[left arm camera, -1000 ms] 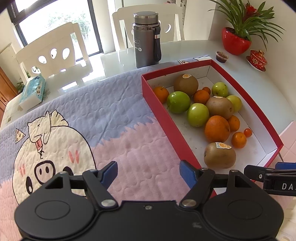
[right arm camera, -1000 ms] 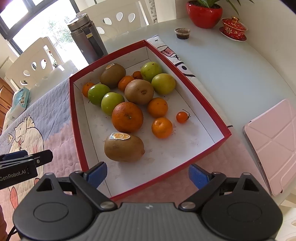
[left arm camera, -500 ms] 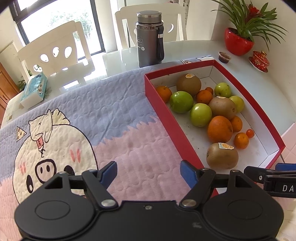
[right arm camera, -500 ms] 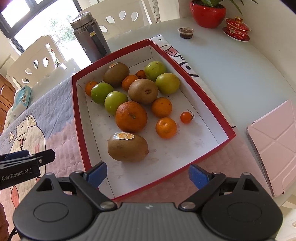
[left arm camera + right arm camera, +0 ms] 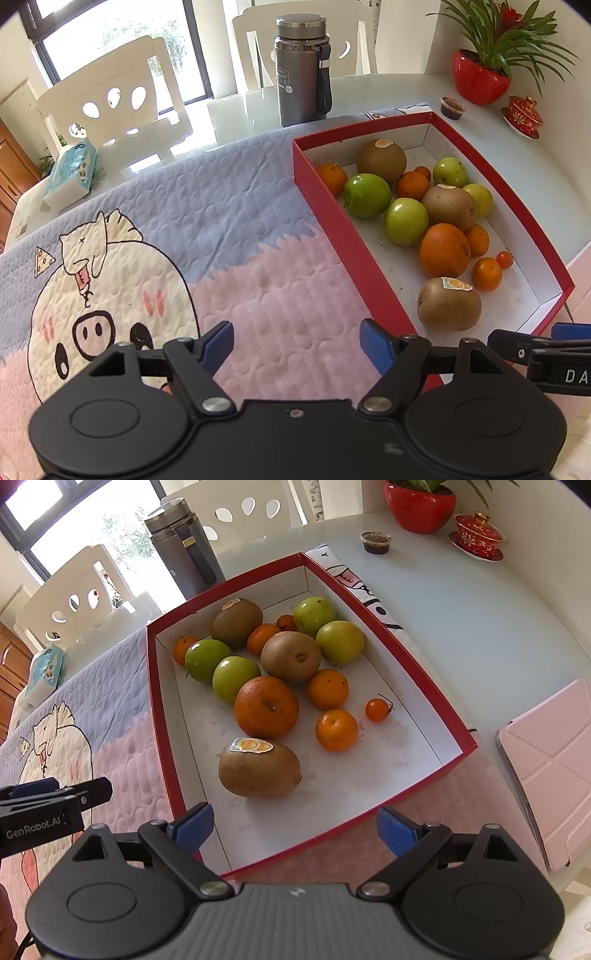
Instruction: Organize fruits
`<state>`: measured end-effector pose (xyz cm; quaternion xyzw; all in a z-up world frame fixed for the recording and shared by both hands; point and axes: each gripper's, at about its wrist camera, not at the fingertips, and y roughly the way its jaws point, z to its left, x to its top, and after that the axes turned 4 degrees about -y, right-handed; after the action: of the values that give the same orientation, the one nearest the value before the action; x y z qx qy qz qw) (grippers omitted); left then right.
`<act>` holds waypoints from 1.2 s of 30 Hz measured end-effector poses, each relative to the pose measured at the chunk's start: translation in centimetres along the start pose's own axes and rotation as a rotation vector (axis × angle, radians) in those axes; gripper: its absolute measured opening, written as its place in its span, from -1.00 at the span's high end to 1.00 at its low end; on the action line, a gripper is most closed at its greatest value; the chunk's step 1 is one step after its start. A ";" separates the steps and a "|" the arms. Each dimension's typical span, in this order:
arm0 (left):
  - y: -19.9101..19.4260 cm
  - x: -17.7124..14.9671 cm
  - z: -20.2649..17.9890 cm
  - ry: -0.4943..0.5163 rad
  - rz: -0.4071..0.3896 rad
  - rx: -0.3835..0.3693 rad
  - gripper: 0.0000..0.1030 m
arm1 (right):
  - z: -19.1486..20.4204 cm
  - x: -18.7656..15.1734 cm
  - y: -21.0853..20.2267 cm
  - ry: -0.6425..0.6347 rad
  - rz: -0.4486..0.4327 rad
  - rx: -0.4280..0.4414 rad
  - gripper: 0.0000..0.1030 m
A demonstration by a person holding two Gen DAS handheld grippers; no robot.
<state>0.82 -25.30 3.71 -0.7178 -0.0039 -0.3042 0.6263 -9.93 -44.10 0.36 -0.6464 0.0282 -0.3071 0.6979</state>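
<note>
A red box [image 5: 159, 716] with a white inside holds mixed fruit: brown kiwis [image 5: 258, 770], a large orange [image 5: 266, 707], small oranges [image 5: 336, 730], green apples [image 5: 235, 677] and a tiny tomato [image 5: 376, 709]. The box also shows in the left wrist view [image 5: 351, 236], on the right of a pig-print mat [image 5: 184, 229]. My left gripper [image 5: 297, 341] is open and empty above the mat, left of the box. My right gripper [image 5: 295, 827] is open and empty above the box's near edge, close to the nearest kiwi.
A grey flask [image 5: 301, 70] stands behind the box. A red plant pot [image 5: 480, 77], a red lidded cup [image 5: 522, 114] and a small sauce cup [image 5: 452, 107] sit far right. A pink tablet case [image 5: 546, 771] lies right of the box. A tissue pack [image 5: 70, 173] lies far left.
Both views have drifted a little: the box and fruit sit slightly farther right and lower in frame. Both grippers stay open and empty.
</note>
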 end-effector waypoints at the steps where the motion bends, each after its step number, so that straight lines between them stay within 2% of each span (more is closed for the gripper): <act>1: 0.0 0.0 0.0 0.000 0.001 0.000 -0.74 | 0.0 0.0 0.0 0.000 0.000 0.000 -0.87; 31: 0.6 -0.4 -0.1 0.039 0.018 0.004 -0.87 | 0.4 0.1 0.8 -0.003 0.041 0.023 -0.87; 36: 0.7 -0.5 -0.1 0.035 0.022 -0.024 -0.89 | 0.4 0.0 0.8 -0.002 0.043 0.026 -0.87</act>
<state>0.64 -25.36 2.91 -0.7197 0.0185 -0.3097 0.6210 -9.39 -43.76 -0.30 -0.6369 0.0374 -0.2919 0.7125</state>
